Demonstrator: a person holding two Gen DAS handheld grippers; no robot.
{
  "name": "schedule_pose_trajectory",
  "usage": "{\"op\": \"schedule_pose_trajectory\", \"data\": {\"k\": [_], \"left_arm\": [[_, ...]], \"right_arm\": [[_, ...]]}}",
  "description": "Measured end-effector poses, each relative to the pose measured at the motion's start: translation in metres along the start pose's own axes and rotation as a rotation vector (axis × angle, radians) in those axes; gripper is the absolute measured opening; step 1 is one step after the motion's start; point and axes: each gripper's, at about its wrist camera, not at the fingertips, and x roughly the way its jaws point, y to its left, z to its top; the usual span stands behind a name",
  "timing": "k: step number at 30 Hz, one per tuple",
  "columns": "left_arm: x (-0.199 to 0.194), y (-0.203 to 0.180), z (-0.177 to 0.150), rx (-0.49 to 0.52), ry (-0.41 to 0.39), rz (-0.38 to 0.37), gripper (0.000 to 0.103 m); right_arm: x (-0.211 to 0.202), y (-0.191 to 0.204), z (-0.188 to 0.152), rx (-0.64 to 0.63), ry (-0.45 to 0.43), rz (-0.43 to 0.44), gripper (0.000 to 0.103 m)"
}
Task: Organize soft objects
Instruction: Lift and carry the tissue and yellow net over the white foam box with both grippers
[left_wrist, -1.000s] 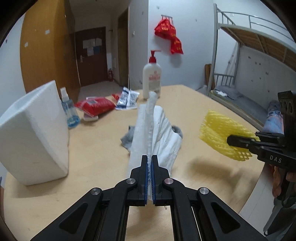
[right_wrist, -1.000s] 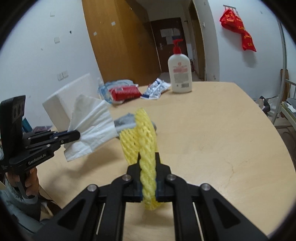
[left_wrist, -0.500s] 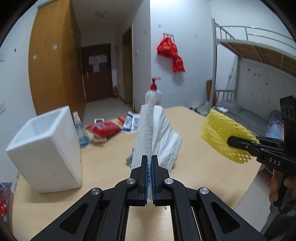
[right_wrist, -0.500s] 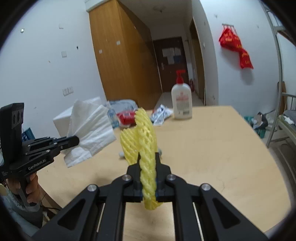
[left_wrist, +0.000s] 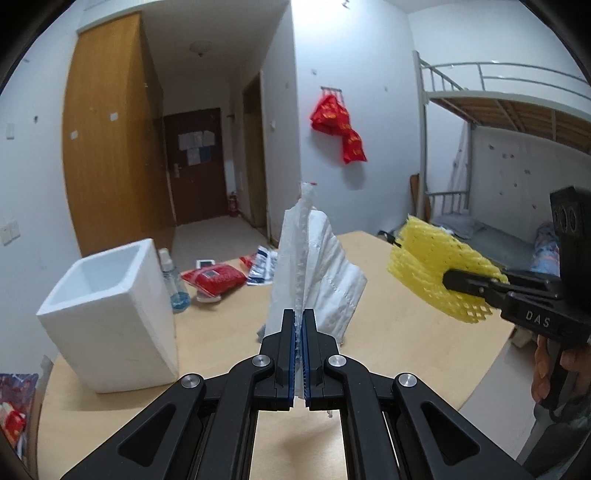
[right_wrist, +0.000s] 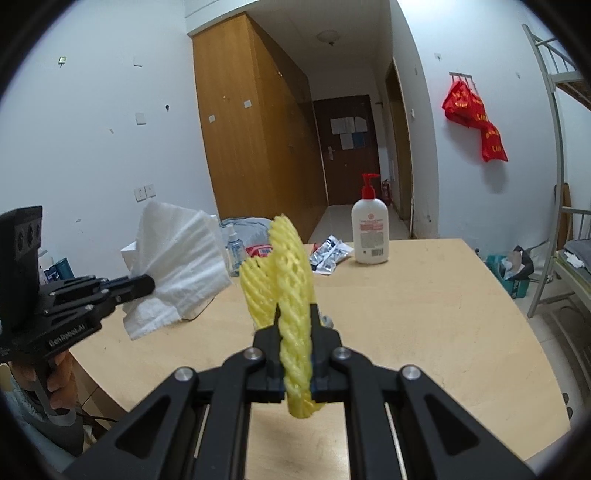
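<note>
My left gripper (left_wrist: 299, 321) is shut on a white paper towel (left_wrist: 314, 266), which stands up crumpled above the wooden table (left_wrist: 424, 332). In the right wrist view the same left gripper (right_wrist: 146, 284) holds the white paper towel (right_wrist: 177, 266) at the left. My right gripper (right_wrist: 295, 325) is shut on a yellow foam net (right_wrist: 284, 280), lifted above the table (right_wrist: 424, 314). From the left wrist camera, the right gripper (left_wrist: 448, 278) and yellow foam net (left_wrist: 436, 266) hang at the right. An open white foam box (left_wrist: 107, 314) stands on the table's left side.
A small spray bottle (left_wrist: 173, 284), a red packet (left_wrist: 214, 278) and a blue-white packet (left_wrist: 264, 266) lie behind the box. A white pump bottle (right_wrist: 369, 229) stands at the table's far edge. A grey cloth (left_wrist: 263, 330) peeks out under the towel. A bunk bed (left_wrist: 491, 155) stands at the right.
Both grippers have risen with the towel and the net still held. The views tilted up, so the foam box's open top and more of the room show.
</note>
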Motion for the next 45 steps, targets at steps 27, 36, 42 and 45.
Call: {"op": "schedule_pose_trajectory", "data": {"k": [27, 36, 42, 45], "left_arm": [[-0.09, 0.079, -0.024, -0.125, -0.043, 0.357, 0.003], [-0.124, 0.108, -0.043, -0.176, -0.052, 0.452, 0.003], [-0.128, 0.114, -0.049, -0.195, -0.045, 0.478, 0.003], [-0.126, 0.115, -0.051, -0.197, -0.041, 0.479, 0.003]], "right_arm": [[0.043, 0.1, 0.024, -0.17, -0.029, 0.36, 0.011], [0.058, 0.143, 0.025, -0.225, -0.011, 0.471, 0.011], [0.064, 0.16, 0.025, -0.241, -0.001, 0.513, 0.011], [0.065, 0.163, 0.024, -0.248, 0.001, 0.518, 0.011]]}}
